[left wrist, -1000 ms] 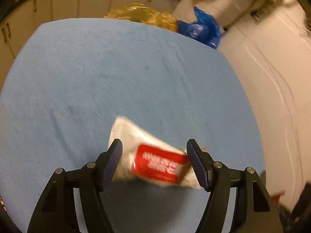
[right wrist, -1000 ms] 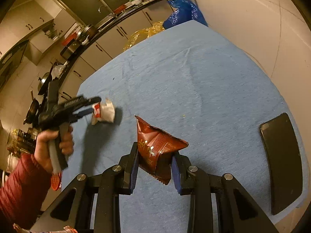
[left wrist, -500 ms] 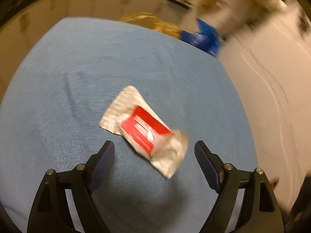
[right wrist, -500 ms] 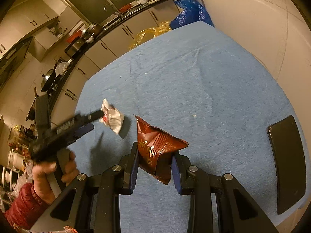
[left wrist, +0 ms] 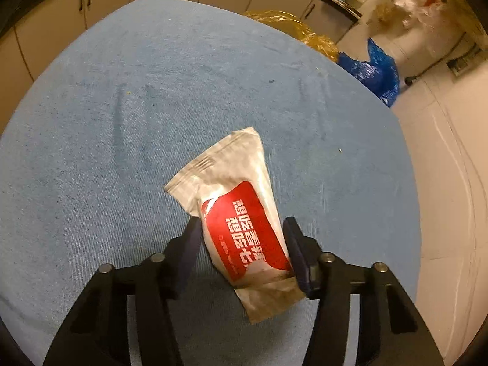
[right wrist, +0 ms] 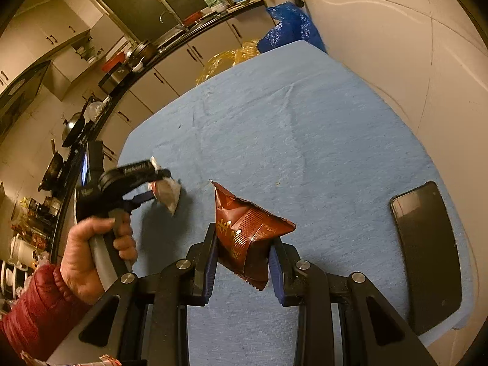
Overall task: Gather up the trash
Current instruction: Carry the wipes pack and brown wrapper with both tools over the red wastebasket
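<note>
Table [right wrist: 305,128], wide, rounded at the corners, covered in light blue woven cloth; stands against a cream wall, kitchen cabinets behind.

Blue crinkled plastic bag [right wrist: 289,27] and yellow translucent plastic bag [right wrist: 231,58]: both beyond the far table edge, side by side; also in the left wrist view, blue [left wrist: 373,71], yellow [left wrist: 292,32].

Black flat rectangular phone [right wrist: 427,250]: face up on the cloth, near the right edge, well apart from both wrappers.

Right gripper [right wrist: 242,259], black frame, blue pads: clamped on a dark red-brown foil snack bag [right wrist: 247,231], crumpled, gold print, held clear of the cloth.

Left gripper [left wrist: 241,250], same make: jaws have just been closing, the silver-white plastic wrapper with red label [left wrist: 235,213] between them. Both pads meet its sides; the wrapper's sealed end sticks out ahead over the cloth. From the right wrist view the same gripper [right wrist: 158,183] carries that wrapper [right wrist: 167,193] over the left part of the table.

Person's hand [right wrist: 91,250], dark red quilted sleeve [right wrist: 33,308]: wrapped round the left gripper's handle.
</note>
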### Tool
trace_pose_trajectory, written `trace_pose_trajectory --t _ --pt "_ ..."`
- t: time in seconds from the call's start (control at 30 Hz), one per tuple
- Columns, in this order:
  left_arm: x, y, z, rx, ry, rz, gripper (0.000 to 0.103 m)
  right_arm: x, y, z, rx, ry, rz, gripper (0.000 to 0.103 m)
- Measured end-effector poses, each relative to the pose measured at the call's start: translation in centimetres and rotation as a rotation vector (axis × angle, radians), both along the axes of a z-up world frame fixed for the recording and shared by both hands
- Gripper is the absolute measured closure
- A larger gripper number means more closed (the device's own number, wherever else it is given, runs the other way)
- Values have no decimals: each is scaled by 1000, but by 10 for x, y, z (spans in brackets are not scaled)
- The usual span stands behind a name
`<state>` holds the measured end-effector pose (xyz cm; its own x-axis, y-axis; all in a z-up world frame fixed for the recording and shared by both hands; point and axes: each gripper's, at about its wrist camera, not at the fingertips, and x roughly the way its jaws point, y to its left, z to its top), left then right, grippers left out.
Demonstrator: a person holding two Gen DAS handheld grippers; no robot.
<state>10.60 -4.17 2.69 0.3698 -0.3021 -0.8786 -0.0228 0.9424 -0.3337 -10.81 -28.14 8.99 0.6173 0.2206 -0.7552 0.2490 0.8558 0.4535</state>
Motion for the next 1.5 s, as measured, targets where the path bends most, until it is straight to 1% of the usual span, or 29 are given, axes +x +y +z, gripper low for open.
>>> trace_pose_trajectory --t 0.07,0.1,0.2,0.23,0.4,0.43,0.5,0.6,0.77,0.93,1.1,1.3,1.5 --pt "-9 4 4 11 -23 -31 60 3 4 2 3 -8 12 71" --pt "-17 8 6 22 -37 -51 67 5 7 3 2 -12 22 71" --pt "-30 25 12 22 -80 -84 67 10 21 6 -3 -20 56 71" --pt "-40 32 16 23 -106 -95 67 12 26 6 -3 -21 65 71" --pt "-75 55 32 34 -172 -129 67 22 51 9 -5 -26 110 71" --pt "-85 62 39 52 -199 -134 67 23 56 9 -7 -28 122 71" --pt "-96 68 48 65 -231 -140 67 27 71 12 -9 -32 155 71" --pt "-111 79 59 90 -268 -144 67 32 90 14 -7 -37 195 71" --pt "-136 104 69 115 -292 -130 67 40 125 16 -2 -41 256 71" --pt "-146 127 77 146 -314 -95 67 44 154 18 -1 -49 313 71" --pt "-156 151 87 158 -332 -62 67 47 184 22 -5 -57 362 71" --pt "-167 178 98 173 -362 -24 67 50 211 27 -6 -69 409 71" --pt "-172 196 105 174 -375 8 67 53 232 33 -10 -80 449 71"
